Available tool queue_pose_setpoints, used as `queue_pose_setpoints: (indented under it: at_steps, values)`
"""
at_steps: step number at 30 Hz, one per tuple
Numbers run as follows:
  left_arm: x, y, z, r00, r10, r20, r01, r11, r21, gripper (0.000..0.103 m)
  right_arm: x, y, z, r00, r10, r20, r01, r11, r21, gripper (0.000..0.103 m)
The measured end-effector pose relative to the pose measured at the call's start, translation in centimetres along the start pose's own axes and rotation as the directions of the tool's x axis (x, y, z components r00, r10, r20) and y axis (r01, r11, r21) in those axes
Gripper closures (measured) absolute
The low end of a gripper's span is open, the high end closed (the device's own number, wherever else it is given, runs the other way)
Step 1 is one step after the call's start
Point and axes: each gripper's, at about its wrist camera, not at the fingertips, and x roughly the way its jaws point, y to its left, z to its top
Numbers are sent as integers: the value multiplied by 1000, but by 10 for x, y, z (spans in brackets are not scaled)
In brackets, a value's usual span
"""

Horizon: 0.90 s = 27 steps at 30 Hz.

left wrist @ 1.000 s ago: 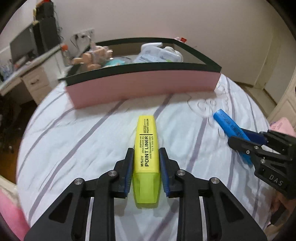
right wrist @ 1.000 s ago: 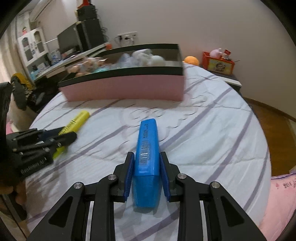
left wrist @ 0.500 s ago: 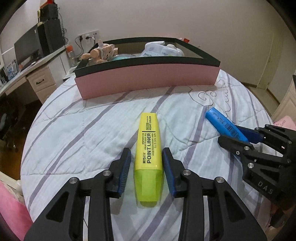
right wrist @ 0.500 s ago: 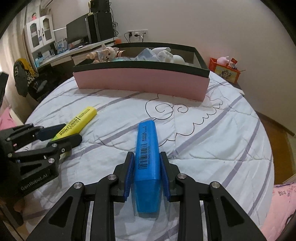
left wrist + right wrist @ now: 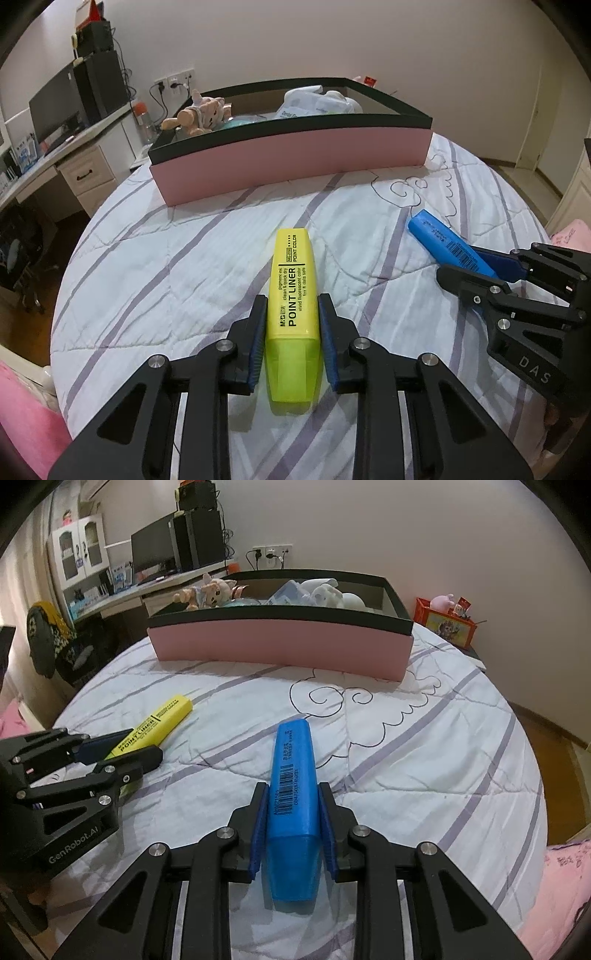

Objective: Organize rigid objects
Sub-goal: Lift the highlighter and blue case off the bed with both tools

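Highlighters are in both sets of jaws now. The left gripper [image 5: 291,343] is clenched on the yellow highlighter [image 5: 293,295], which sits in the lower middle of the left wrist view. Half a second ago these jaws stood a little apart from the pen, with gaps on both sides. Now the blue pads press on its sides again. The pen's clear cap end points back toward the camera.

The right gripper [image 5: 293,827] is clenched on the blue highlighter [image 5: 291,786], in the lower middle of the right wrist view. This hold looks the same as a second ago.

Both pens are low over the striped bed cover [image 5: 184,266], and whether they touch it is hard to tell. The pink box [image 5: 295,162] with the dark rim sits across the upper middle of both views, well apart from the pens. It already holds a plush doll [image 5: 201,114] and some white things.

The new squeeze on the yellow pen likely means both pens are ready to go. The next step is probably to lift them and carry them to the box.
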Motion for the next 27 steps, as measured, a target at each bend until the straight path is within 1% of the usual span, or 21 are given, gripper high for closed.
queue_pose_setpoints:
  at_steps: [9, 19, 22, 24, 27]
  values:
    - [-6, 4, -1, 1000, -28, 5, 28, 1000, -14, 76, -4, -5, -2, 998, 58, 12, -59, 997, 54, 77]
    - [-7, 10, -1, 999, -33, 4, 33, 999, -27, 76, -3, -8, -2, 998, 69, 13, -69, 995, 68, 77]
    - [-8, 13, 1, 1000, -24, 7, 24, 999, -31, 76, -4, -10, -1, 998, 67, 15, -68, 995, 74, 77]
    - [-10, 17, 2, 999, -33, 12, 34, 998, -46, 76, -5, -12, -1, 998, 65, 16, -66, 995, 77, 77]
    - [-14, 17, 4, 999, -30, 22, 30, 999, -37, 76, -8, -15, 0, 998, 63, 24, -64, 994, 87, 77]
